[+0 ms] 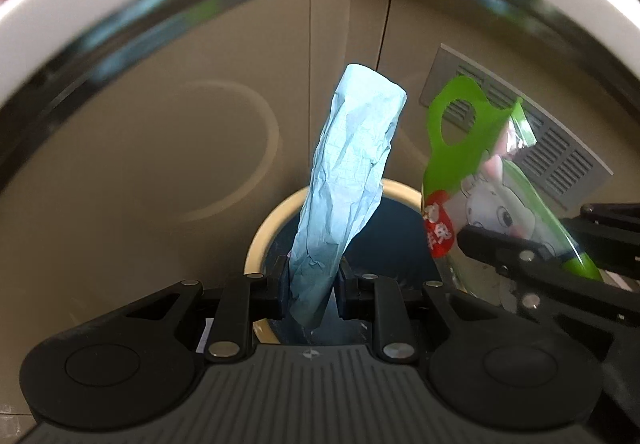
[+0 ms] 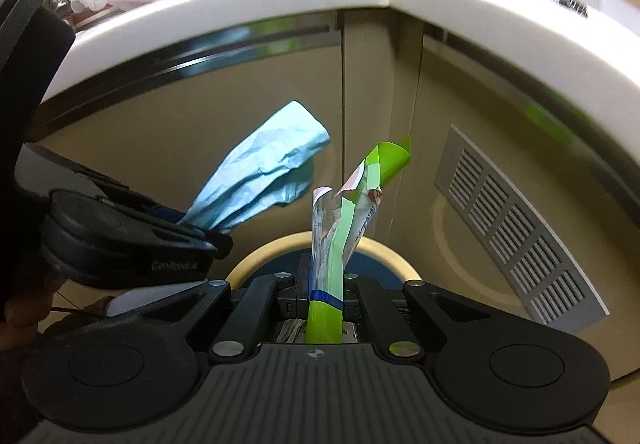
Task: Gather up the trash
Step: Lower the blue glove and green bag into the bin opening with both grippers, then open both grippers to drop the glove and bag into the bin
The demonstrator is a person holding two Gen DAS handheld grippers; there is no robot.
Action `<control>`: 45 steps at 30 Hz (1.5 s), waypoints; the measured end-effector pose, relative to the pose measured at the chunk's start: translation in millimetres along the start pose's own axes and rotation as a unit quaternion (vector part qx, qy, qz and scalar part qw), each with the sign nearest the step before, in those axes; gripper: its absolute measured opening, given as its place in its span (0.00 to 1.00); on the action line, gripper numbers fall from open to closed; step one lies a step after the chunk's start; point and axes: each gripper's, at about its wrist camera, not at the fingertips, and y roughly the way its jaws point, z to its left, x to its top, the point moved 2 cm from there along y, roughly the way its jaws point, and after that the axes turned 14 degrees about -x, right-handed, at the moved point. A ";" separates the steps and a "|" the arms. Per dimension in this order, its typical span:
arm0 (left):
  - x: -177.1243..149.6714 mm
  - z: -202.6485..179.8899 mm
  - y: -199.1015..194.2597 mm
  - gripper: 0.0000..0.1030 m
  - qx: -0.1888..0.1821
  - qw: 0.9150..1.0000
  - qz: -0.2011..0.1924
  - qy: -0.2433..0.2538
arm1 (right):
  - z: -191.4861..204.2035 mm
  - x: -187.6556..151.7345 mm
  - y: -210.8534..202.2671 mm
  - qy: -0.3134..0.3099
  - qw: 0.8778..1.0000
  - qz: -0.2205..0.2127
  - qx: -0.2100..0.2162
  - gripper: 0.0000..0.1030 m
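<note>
So you've got both tongs loaded right now. Your left gripper (image 1: 311,286) is clamped on a crumpled blue paper towel (image 1: 352,172), pads pinching its lower part, and the long roll of it sticks up and away from the fingers, leaning a bit to the right in the left wrist view. Your right gripper (image 2: 325,298) is closed tight on a green snack wrapper (image 2: 332,244), which also stands up out of the jaws, with the curled green tip at the top.

The thing that matters for the drop: the trash bin (image 1: 256,240), the round one with the cream rim and dark blue liner, sits directly below and just ahead of both sets of fingers. In each wrist view the rim arcs right behind the fingertips, so both pieces are hanging over the opening or very near it. The two grippers are side by side, close together, left one beside the right, with neither obviously nearer the bin.

My guess is that since both pieces stand tall above the jaws, they could tip outward over the rim instead of falling straight in when you let go. I'd get the fingertips well inside the rim line first.
</note>
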 end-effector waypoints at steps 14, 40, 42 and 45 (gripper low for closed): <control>11.1 4.8 42.7 0.24 0.009 0.999 0.052 0.003 | 0.8 -4.7 53.6 0.006 0.999 0.051 -0.007 0.03; 34.0 -6.6 81.4 0.24 0.025 0.994 0.103 0.009 | 12.9 -12.4 100.8 -0.004 0.993 0.112 -0.031 0.04; 36.8 -6.9 84.7 0.28 0.028 0.994 0.108 0.013 | 13.4 -12.2 104.2 -0.004 0.992 0.118 -0.034 0.04; 38.2 -8.6 85.8 0.67 0.031 0.993 0.114 0.018 | 15.3 -8.2 109.5 -0.003 0.991 0.131 -0.038 0.06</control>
